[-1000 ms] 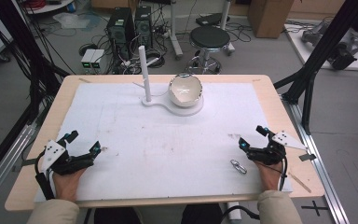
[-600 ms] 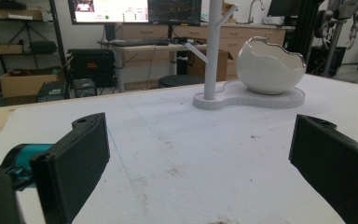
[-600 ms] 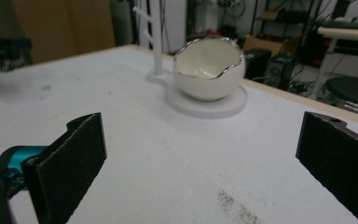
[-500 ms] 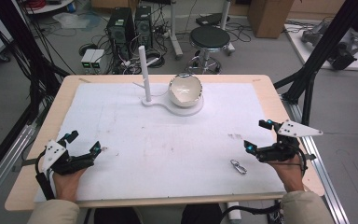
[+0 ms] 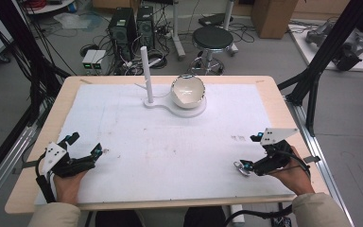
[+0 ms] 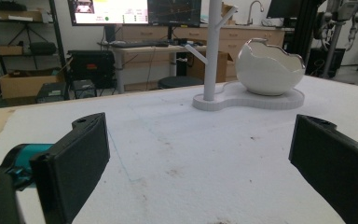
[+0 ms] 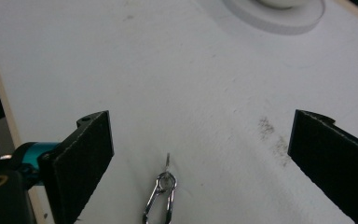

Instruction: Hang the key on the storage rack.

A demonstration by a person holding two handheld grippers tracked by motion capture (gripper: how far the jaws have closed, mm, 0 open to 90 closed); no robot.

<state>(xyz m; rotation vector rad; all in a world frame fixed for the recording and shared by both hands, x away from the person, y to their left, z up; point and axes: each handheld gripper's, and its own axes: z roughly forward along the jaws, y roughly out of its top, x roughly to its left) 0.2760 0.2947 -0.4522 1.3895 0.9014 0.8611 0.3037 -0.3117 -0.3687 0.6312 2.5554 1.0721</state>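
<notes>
1. High view: the wooden table (image 5: 274, 99) carries a white sheet (image 5: 170, 142) over most of its top, and a person's forearms come in from the near edge.
2. At the far middle stands a white stand (image 5: 147, 75), a post with short branches on a flat base, and on that base sits a white egg-shaped bowl (image 5: 187, 91) with a broken-shell rim.
3. The left gripper (image 5: 86, 152) rests at the near left corner with its jaws wide apart and nothing between them; it is well apart from everything else.
4. The right gripper (image 5: 248, 153) hovers at the near right, jaws also spread wide and empty.
5. The smallest thing, a small metal clasp (image 7: 161, 198), lies flat on the sheet between and just short of the right jaws, its long axis running roughly along the gripper's line of sight, ring end farther away.
6. The right hand is plainly nearer; a short advance would likely bring the jaws astride the clasp.
</notes>
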